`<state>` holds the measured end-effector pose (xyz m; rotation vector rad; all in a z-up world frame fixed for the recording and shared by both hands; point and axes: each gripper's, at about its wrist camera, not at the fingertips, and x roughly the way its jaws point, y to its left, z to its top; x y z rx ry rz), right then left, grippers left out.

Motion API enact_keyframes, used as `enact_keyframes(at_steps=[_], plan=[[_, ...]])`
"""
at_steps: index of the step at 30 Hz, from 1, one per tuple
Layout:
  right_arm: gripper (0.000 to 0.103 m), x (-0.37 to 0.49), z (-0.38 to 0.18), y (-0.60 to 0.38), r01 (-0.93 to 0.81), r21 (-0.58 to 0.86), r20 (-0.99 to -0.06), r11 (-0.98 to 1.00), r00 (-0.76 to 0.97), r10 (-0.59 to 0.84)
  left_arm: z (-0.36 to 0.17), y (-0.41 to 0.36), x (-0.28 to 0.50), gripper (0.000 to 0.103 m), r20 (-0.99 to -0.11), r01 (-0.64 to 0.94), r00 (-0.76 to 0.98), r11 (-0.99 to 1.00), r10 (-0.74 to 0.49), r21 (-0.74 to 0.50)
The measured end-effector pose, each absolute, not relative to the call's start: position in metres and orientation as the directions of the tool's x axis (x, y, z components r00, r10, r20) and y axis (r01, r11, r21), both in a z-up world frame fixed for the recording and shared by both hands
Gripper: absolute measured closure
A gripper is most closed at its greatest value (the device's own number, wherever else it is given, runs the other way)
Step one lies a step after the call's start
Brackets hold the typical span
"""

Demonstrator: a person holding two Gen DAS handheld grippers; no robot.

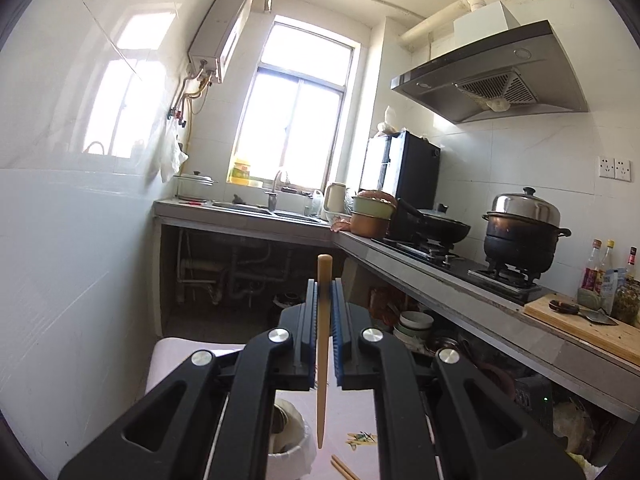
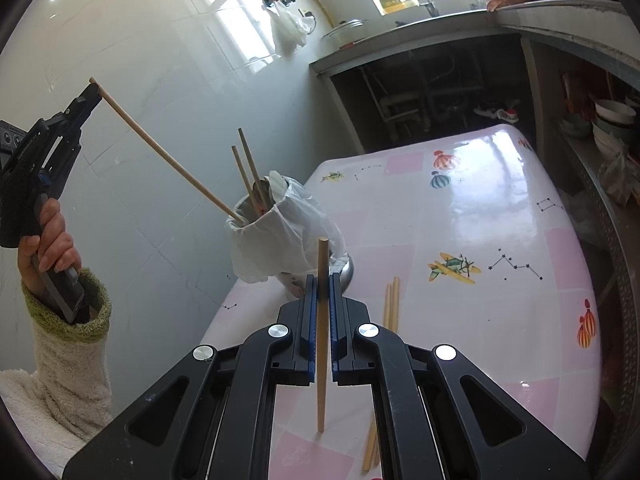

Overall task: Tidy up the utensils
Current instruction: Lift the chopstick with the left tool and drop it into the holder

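My left gripper [image 1: 325, 284] is shut on a wooden chopstick [image 1: 322, 356] that runs between its blue pads. Seen from the right wrist view, that left gripper [image 2: 93, 89] is raised at the left, held by a hand in a fuzzy sleeve; its chopstick [image 2: 168, 154] slants down with the tip at the rim of a metal holder [image 2: 280, 236] lined with a white plastic bag. Two more chopsticks [image 2: 250, 172] stand in the holder. My right gripper [image 2: 323, 280] is shut on another chopstick [image 2: 322, 336] above the table. Loose chopsticks [image 2: 391, 304] lie on the pink checked tablecloth [image 2: 480, 240].
A white tiled wall [image 2: 160, 80] runs close along the table's left edge. Beyond the table stand a counter with a sink [image 1: 256, 210], a stove with pots [image 1: 520, 236], a cutting board [image 1: 588, 326], and open shelves with bowls [image 2: 612, 120] at the right.
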<state>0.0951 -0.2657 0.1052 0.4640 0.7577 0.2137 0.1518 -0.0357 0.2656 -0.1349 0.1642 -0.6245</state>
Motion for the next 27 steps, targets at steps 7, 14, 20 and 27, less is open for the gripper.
enact_keyframes(at_steps=[7,14,20,27], plan=[[0.099,0.1,0.102,-0.269,-0.011,0.485,-0.616,0.874,0.705,0.351,0.257,-0.027,0.19,0.097,-0.131,0.507,0.833,0.836,-0.538,-0.208],[0.099,0.103,0.098,-0.274,0.002,0.487,-0.628,0.873,0.695,0.349,0.224,-0.038,0.221,0.097,-0.212,0.469,0.834,0.857,-0.51,-0.215],[0.099,0.106,0.096,-0.275,0.009,0.489,-0.633,0.872,0.692,0.348,0.196,-0.054,0.23,0.097,-0.269,0.47,0.821,0.864,-0.503,-0.182],[0.099,0.106,0.097,-0.274,0.008,0.488,-0.633,0.873,0.691,0.348,0.157,-0.065,0.239,0.097,-0.369,0.472,0.773,0.856,-0.516,-0.209]])
